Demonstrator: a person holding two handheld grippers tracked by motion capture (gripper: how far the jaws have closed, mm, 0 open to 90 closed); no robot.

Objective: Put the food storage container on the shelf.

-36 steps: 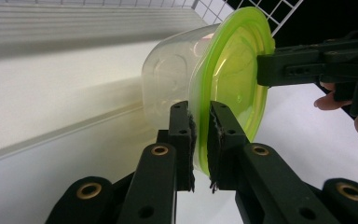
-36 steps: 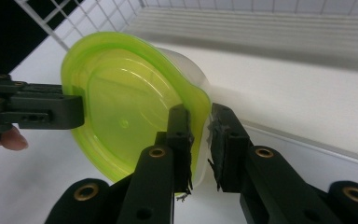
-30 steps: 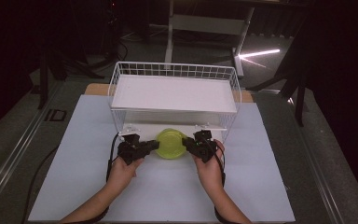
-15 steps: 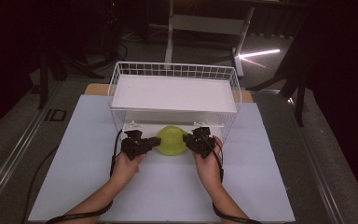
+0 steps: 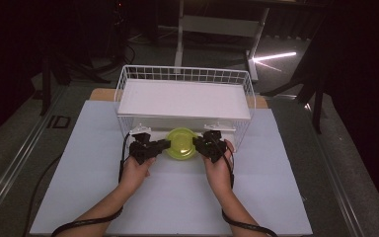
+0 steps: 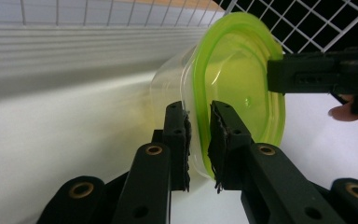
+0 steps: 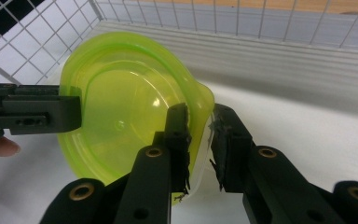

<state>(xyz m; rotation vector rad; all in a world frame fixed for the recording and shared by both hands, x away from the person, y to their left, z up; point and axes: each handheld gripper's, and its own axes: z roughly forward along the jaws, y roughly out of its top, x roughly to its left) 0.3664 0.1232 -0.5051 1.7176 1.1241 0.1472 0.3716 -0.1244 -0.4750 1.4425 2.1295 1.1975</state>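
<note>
High view is showing a person's two hands, each working a black two-jaw gripper, carrying a round lime-green translucent plastic bowl (image 5: 180,143) between them, just in front of a white wire basket (image 5: 185,75) on the white table cover (image 5: 79,163). The left gripper (image 5: 164,143) is pinching the bowl's rim at one side, jaws nearly closed with only the thin wall between the pads. The right gripper (image 5: 196,141) is pinching the opposite rim the same way. Left gripper view is showing the rim (image 6: 200,140) sitting shallowly between the pads. The thin rim is likely to flex or slip free if either hand twists or the hands drift apart, and the basket's near wall, just beyond the jaws, is likely to catch the bowl.
</note>
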